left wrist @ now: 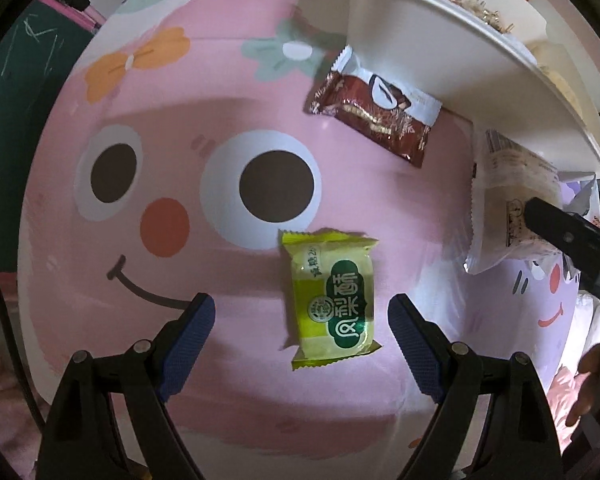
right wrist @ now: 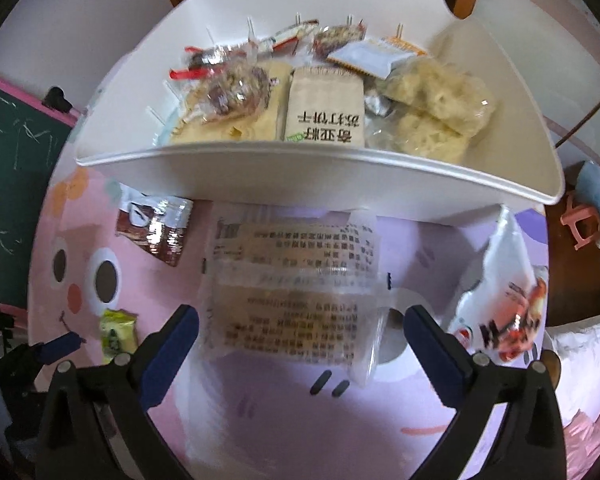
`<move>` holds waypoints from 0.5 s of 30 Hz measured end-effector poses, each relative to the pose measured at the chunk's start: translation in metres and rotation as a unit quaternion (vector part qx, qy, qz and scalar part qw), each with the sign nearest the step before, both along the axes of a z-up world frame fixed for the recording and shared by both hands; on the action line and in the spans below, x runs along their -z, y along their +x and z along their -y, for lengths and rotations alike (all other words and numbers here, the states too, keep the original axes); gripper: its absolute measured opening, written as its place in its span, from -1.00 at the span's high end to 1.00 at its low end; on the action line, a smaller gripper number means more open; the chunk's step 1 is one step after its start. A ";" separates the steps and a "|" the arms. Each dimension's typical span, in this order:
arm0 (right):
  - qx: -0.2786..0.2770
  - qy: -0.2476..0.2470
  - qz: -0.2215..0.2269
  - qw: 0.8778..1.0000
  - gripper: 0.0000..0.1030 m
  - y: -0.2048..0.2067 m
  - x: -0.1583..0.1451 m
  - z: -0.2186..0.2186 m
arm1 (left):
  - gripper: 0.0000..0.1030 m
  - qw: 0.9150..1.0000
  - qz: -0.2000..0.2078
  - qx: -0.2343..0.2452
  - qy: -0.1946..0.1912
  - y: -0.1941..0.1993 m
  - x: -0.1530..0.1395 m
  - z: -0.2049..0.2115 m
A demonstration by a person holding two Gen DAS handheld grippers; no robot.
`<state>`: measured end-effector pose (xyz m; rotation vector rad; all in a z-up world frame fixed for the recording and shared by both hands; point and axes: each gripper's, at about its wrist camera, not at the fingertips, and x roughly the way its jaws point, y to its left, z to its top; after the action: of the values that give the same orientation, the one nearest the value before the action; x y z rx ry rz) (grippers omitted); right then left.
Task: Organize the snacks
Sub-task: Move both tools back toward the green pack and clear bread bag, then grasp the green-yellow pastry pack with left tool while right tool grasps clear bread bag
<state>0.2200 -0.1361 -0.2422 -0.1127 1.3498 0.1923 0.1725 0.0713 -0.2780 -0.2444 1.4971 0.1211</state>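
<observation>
Both claws gape empty; green snack packet (left wrist: 332, 300) lies lengthwise between left claw (left wrist: 302, 316) pads

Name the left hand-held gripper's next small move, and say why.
Probably ease the left hand-held gripper forward and close on the green snack packet. Its jaws are open with the packet lying flat on the pink mat between the fingertips, not yet gripped, and the white tray already holds other snacks.
</observation>
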 end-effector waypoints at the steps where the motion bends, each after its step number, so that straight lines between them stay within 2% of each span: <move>1: -0.001 -0.007 -0.006 1.000 -0.99 0.002 0.006 -0.001 | -0.70 1.000 0.000 -0.001 0.002 0.000 0.001 0.001; 5: -0.005 0.006 -0.025 1.000 -1.00 0.007 0.021 -0.002 | -0.70 1.000 0.003 -0.005 0.004 0.003 0.004 0.002; 11: -0.012 0.007 -0.040 0.999 -1.00 0.010 0.035 -0.010 | -0.36 1.000 -0.005 0.004 0.010 0.004 0.007 0.012; 15: -0.007 0.005 -0.064 0.998 -1.00 0.011 0.046 -0.012 | -0.32 1.000 -0.004 0.016 0.025 0.004 0.007 0.018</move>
<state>0.2315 -0.1242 -0.2887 -0.1020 1.4756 0.2218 0.1765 0.0532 -0.2848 -0.1793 1.5023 0.1345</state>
